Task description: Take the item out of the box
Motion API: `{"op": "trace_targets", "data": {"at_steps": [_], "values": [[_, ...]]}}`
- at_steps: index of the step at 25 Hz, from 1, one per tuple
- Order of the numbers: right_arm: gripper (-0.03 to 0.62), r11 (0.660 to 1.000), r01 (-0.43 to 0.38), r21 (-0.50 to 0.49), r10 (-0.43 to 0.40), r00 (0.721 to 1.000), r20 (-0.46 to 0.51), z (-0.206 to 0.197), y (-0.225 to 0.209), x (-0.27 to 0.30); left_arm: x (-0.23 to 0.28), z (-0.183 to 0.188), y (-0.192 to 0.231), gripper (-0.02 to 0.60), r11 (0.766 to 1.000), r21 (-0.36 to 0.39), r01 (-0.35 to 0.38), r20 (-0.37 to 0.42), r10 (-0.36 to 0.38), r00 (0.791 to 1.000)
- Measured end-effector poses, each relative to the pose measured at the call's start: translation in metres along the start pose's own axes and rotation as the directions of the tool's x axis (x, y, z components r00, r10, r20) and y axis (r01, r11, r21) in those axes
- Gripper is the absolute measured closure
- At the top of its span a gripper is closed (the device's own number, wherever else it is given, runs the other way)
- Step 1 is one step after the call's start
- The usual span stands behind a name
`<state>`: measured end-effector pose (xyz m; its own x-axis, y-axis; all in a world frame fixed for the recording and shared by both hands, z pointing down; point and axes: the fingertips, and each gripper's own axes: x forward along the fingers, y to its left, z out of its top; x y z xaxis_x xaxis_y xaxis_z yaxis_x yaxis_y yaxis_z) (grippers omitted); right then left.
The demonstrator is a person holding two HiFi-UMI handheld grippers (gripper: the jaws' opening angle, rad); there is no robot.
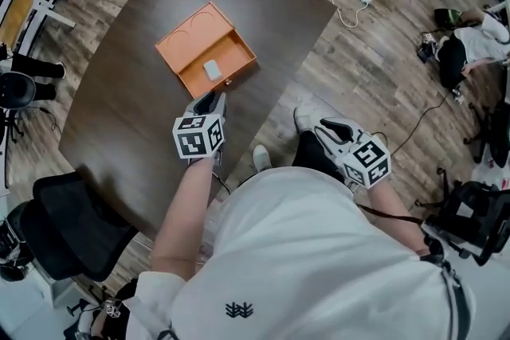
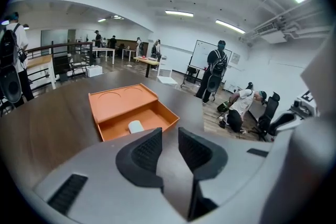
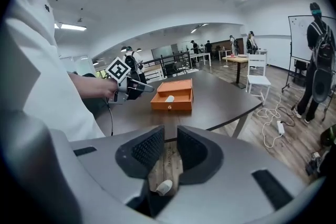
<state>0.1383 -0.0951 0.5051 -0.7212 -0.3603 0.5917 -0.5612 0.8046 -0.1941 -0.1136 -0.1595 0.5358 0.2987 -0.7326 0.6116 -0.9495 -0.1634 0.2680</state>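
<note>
I'm on the approach: my left tool (image 1: 210, 101) hangs just short of the near side of the box (image 1: 195, 36), jaws narrowly apart with nothing between them. The box lies open around the middle of the worktop (image 1: 111, 115), nearer its right edge, and the item (image 1: 212, 69) sits in the tray, untouched. My right tool (image 1: 333, 131) hangs off the right edge over the floor, jaws narrow and empty. Next, I judge, I should reach forward and down, straddle the item, then close.
</note>
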Motion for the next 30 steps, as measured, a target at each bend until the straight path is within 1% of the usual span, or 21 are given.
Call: {"op": "trace_targets", "data": {"at_steps": [4, 7, 10, 11, 12, 16, 18, 21, 22, 25, 30], "values": [[0.523, 0.993, -0.101, -0.056, 0.099, 0.994, -0.036, 0.022, -0.037, 0.031, 0.035, 0.006, 0.036, 0.483, 0.992, -0.065, -0.109, -0.042, 0.106, 0.993], [0.523, 0.98, -0.168, -0.102, 0.163, 0.985, -0.057, 0.045, -0.074, 0.05, 0.062, 0.009, 0.058, 0.466, 0.979, -0.09, -0.184, -0.098, 0.175, 0.98], [0.523, 0.965, -0.226, -0.135, 0.217, 0.973, -0.08, 0.062, -0.115, 0.066, 0.087, 0.006, 0.076, 0.452, 0.961, -0.085, -0.264, -0.173, 0.246, 0.954], [0.523, 0.961, -0.24, -0.14, 0.23, 0.969, -0.086, 0.065, -0.128, 0.071, 0.094, 0.004, 0.08, 0.433, 0.955, -0.08, -0.285, -0.203, 0.264, 0.943], [0.523, 0.958, -0.251, -0.141, 0.24, 0.967, -0.09, 0.069, -0.141, 0.074, 0.1, 0.002, 0.083, 0.429, 0.951, -0.077, -0.301, -0.232, 0.276, 0.933], [0.523, 0.946, -0.291, -0.144, 0.278, 0.955, -0.102, 0.083, -0.18, 0.081, 0.122, 0.0, 0.09, 0.411, 0.934, -0.086, -0.348, -0.324, 0.304, 0.896], [0.523, 0.939, -0.312, -0.145, 0.297, 0.948, -0.116, 0.087, -0.197, 0.083, 0.133, 0.003, 0.092, 0.403, 0.926, -0.076, -0.369, -0.363, 0.319, 0.876], [0.523, 0.93, -0.341, -0.14, 0.323, 0.937, -0.135, 0.092, -0.213, 0.089, 0.14, -0.002, 0.098, 0.385, 0.915, -0.09, -0.394, -0.42, 0.323, 0.848], [0.525, 0.927, -0.349, -0.137, 0.331, 0.933, -0.139, 0.094, -0.216, 0.091, 0.14, -0.005, 0.1, 0.385, 0.911, -0.104, -0.398, -0.434, 0.319, 0.843], [0.525, 0.921, -0.366, -0.134, 0.346, 0.926, -0.15, 0.095, -0.224, 0.097, 0.145, -0.012, 0.101, 0.374, 0.906, -0.139, -0.4, -0.46, 0.299, 0.836], [0.526, 0.916, -0.38, -0.125, 0.359, 0.919, -0.164, 0.097, -0.247, 0.098, 0.158, -0.017, 0.102, 0.374, 0.893, -0.142, -0.426, -0.507, 0.304, 0.806]]}}
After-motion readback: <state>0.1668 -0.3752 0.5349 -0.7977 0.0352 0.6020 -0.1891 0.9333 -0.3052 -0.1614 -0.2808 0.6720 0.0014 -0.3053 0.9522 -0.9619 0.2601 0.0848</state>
